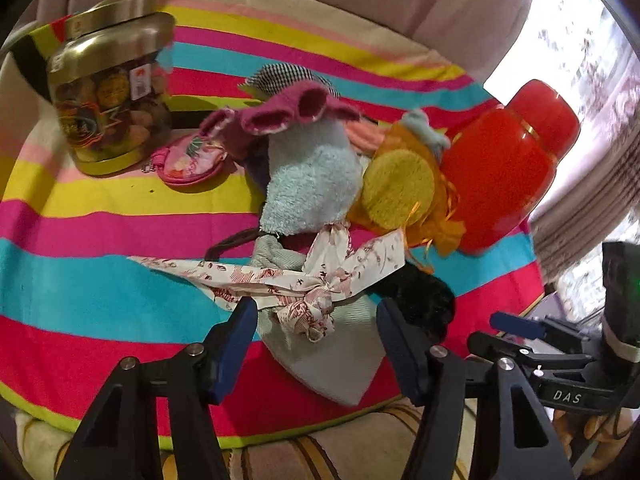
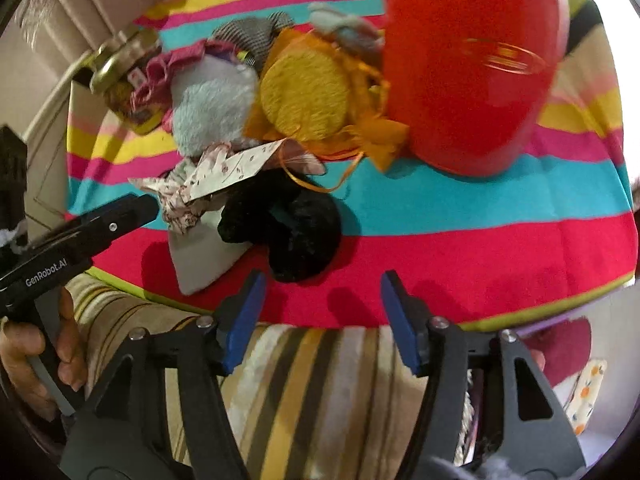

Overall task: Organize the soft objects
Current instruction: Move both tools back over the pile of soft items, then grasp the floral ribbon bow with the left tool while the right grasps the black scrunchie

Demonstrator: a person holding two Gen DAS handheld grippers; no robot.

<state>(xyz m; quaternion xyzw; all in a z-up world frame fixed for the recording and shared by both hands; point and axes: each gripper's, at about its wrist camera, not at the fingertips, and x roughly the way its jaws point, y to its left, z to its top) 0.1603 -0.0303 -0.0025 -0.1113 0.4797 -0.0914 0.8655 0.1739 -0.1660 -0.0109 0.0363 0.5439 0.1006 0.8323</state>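
Left wrist view, going left to right: glass jar (image 1: 110, 92) with a gold lid standing on the striped cloth (image 1: 100, 280), a little pink pouch (image 1: 190, 160) just beside it, then the soft pile in the middle, with a light blue fuzzy piece (image 1: 312, 184), yellow round pad (image 1: 398, 188) and printed ribbon (image 1: 288, 280) across the front. Red container (image 1: 504, 176) sits at the right. Left gripper (image 1: 316, 344) hangs released over the ribbon knot, gripping nothing. Right gripper (image 2: 322, 316) is spread too, empty, near the black scrunchie (image 2: 296, 228).
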